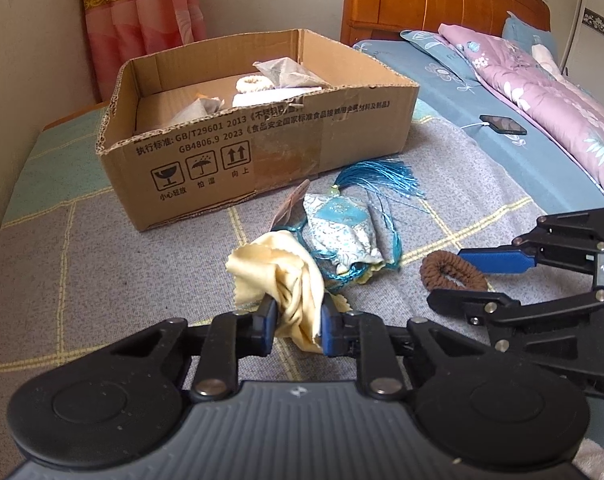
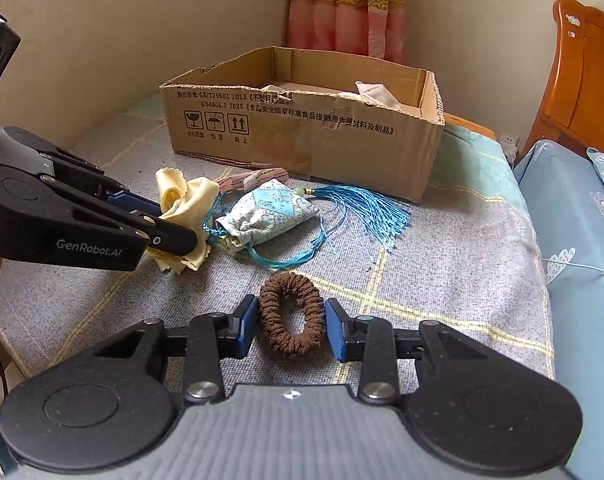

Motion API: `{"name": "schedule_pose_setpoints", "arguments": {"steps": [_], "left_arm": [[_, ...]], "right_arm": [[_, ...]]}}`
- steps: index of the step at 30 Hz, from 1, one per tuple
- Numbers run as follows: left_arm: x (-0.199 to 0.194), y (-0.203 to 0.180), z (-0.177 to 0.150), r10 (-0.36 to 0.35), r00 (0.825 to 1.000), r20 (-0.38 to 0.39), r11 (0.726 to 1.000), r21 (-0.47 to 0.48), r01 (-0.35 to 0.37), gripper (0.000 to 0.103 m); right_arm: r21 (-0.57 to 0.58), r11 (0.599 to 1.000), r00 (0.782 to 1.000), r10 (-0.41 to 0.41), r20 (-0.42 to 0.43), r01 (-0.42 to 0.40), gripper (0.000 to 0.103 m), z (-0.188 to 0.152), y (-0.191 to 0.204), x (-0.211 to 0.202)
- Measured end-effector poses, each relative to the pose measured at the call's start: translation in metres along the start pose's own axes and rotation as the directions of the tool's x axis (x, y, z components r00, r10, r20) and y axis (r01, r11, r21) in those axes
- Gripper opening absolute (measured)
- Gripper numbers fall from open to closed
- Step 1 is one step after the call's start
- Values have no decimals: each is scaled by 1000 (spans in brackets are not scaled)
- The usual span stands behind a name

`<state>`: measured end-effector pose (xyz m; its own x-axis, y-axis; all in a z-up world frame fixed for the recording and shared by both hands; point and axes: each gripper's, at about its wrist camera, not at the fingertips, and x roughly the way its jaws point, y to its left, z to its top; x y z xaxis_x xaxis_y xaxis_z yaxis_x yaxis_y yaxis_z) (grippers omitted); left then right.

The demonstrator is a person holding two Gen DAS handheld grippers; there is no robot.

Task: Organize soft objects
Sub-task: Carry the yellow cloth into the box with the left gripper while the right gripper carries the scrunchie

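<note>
Resting on the grey checked bed cover [image 1: 101,264], the open cardboard box [image 1: 261,148] stands at the far side and already contains several pale soft items. Just in front of it you see the blue sachet [image 1: 342,232] with its tassel spread toward the box. Your left tongs [image 1: 297,322] are closed on the yellow cloth [image 1: 277,268], beside the sachet. Your right tongs [image 2: 290,328] stand open, straddling the brown scrunchie [image 2: 291,312], which lies flat on the cover.
</note>
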<state>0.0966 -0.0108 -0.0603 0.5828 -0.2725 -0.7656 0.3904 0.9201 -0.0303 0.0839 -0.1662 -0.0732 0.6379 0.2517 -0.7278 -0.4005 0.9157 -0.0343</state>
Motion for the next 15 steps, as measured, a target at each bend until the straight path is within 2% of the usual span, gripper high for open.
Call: {"name": "schedule_pose_setpoints", "arguments": {"steps": [7,15], "left_arm": [[-22,9,2,3,1000,1,1000,19,-3,19],[-46,19,24,8,998,61,999,37,-10,19]], "right_arm": [[-7,1000,1000,4,23,-4,40,3,-3,-13],[-37,999,998,2,70,1,40,17,-8,-27]]}}
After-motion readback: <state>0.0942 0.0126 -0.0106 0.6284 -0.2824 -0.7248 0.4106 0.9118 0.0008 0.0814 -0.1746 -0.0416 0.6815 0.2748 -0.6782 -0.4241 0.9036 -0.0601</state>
